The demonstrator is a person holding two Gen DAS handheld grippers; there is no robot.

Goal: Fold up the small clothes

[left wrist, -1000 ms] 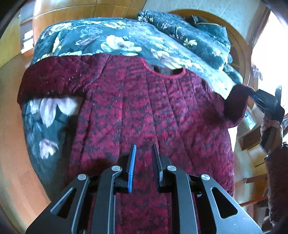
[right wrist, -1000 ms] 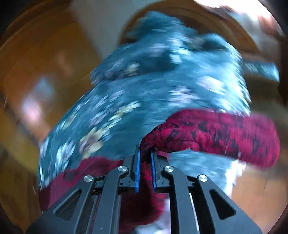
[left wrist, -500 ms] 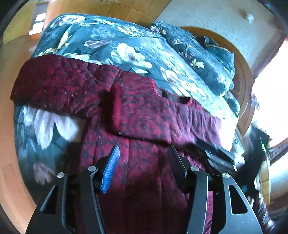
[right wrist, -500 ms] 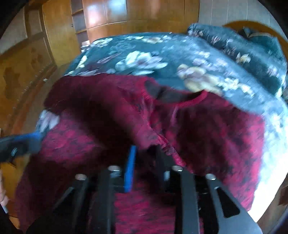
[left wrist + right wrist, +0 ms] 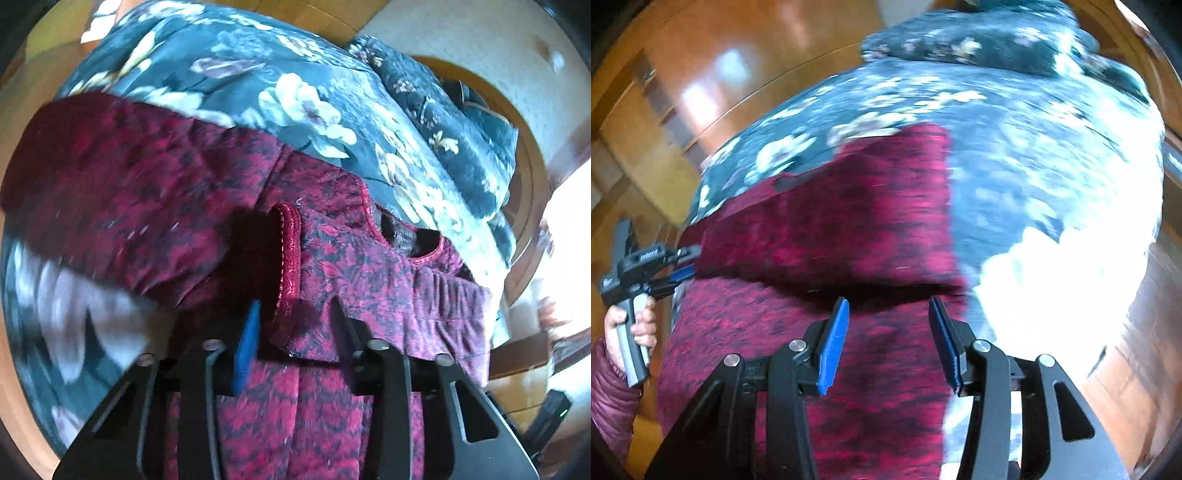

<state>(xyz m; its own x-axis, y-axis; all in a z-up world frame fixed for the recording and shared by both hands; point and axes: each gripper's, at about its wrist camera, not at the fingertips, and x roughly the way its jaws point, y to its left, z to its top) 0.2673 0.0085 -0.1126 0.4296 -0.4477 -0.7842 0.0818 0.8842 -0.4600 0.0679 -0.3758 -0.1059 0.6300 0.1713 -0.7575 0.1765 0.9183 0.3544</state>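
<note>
Left gripper (image 5: pixel 295 321) spread wide, empty, over the dark red quilted patterned top (image 5: pixel 332 424); top lies on the teal floral bedspread (image 5: pixel 258 74), one sleeve folded across its chest. Right gripper (image 5: pixel 888 328) equally wide, empty; no legible writing

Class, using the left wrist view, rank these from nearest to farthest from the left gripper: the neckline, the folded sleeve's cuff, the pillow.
1. Folded sleeve's cuff, just ahead of the left gripper.
2. Neckline, farther, right of centre.
3. Pillow, far, upper right.

Black two-finger grippers, blue-padded.
Left gripper (image 5: pixel 295 317) and right gripper (image 5: pixel 888 317) show silver screws; bare hand (image 5: pixel 635 325), quilted maroon sleeve (image 5: pixel 607 391).
</note>
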